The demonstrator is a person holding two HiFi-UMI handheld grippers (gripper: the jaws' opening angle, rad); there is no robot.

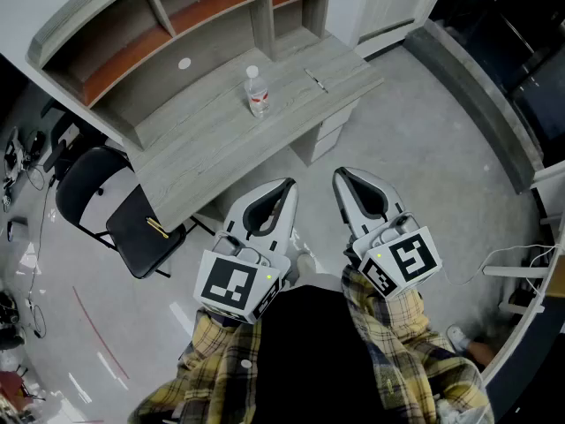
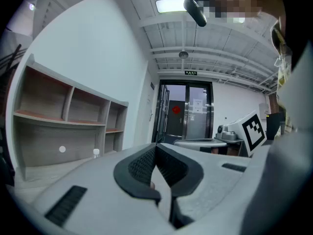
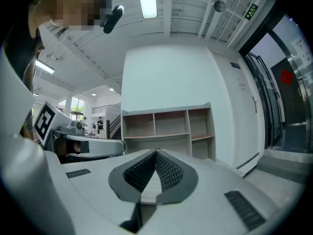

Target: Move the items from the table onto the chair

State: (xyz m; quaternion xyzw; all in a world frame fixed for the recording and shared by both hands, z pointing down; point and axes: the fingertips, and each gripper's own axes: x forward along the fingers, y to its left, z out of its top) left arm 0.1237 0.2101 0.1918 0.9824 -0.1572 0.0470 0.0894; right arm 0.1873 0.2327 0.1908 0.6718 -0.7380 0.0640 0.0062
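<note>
A clear water bottle (image 1: 256, 91) with a red label stands upright in the middle of the grey wooden desk (image 1: 212, 144); it shows small in the left gripper view as the bottle (image 2: 96, 153). A pen (image 1: 316, 79) lies on the desk's right part. A black chair (image 1: 132, 219) stands left of the desk with a yellow pencil-like item (image 1: 157, 228) on its seat. My left gripper (image 1: 287, 185) and right gripper (image 1: 339, 177) hover side by side over the floor in front of the desk, both shut and empty.
The desk carries a shelf hutch (image 1: 177, 16) with orange boards. Drawers (image 1: 328, 135) sit under its right end. Cables and gear (image 1: 22, 157) lie on the floor at the left. A grey ledge (image 1: 477, 95) runs along the right.
</note>
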